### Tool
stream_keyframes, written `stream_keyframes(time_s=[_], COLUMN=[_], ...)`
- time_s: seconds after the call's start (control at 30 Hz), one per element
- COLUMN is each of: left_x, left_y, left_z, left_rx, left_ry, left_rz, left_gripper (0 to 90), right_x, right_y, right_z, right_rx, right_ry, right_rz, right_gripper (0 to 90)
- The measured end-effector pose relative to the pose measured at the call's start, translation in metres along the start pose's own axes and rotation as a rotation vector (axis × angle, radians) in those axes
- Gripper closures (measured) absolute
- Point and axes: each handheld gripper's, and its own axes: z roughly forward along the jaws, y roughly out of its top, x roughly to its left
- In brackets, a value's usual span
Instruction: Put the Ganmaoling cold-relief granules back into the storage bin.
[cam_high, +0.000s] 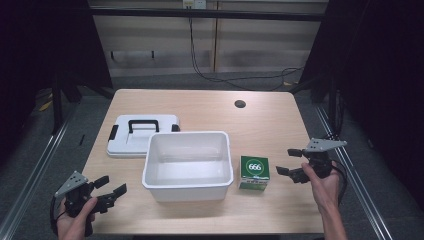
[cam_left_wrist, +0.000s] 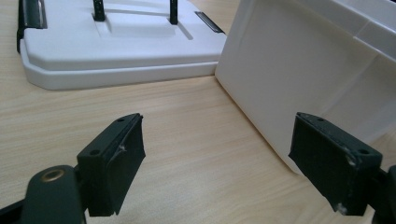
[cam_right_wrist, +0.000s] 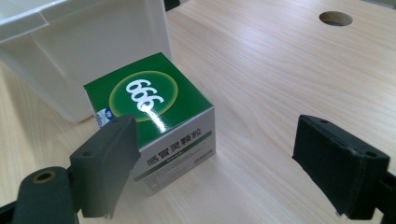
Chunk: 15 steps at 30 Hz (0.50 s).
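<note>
Left gripper (cam_high: 111, 190) held low at near-left table corner, jaws spread wide, nothing between them. White lid (cam_high: 141, 134) with black handle lying flat behind; white bin (cam_high: 187, 165) open, empty, mid-table. Green carton (cam_high: 254, 173) standing on table (cam_high: 270, 115) just right of bin, close but apart. Right gripper (cam_high: 290, 161) near carton's right, jaws wide, empty. Carton judged light, stiff cardboard, glossy top likely slippery, crushable if squeezed hard. Grip advised across opposite side faces, mid-height.
</note>
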Motion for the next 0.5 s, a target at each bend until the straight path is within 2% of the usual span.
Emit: stream_keyframes(time_s=[0.13,0.43,0.5], left_x=[-0.003,-0.003,-0.004], left_y=[0.000,0.001,0.000], left_z=[0.002,0.002,0.003], left_rx=[0.004,0.008,0.011], left_ry=[-0.013,-0.009,-0.014], left_rz=[0.006,0.009,0.011], left_gripper=[17.4,17.5,17.5], right_x=[0.001,0.005,0.007], right_y=[0.001,0.018,0.025], right_z=[0.001,0.002,0.003], right_rx=[0.043,0.052,0.061], right_ry=[0.002,0.026,0.059], right_rz=[-0.051,-0.100,-0.119], right_gripper=[13.4,13.4,13.9])
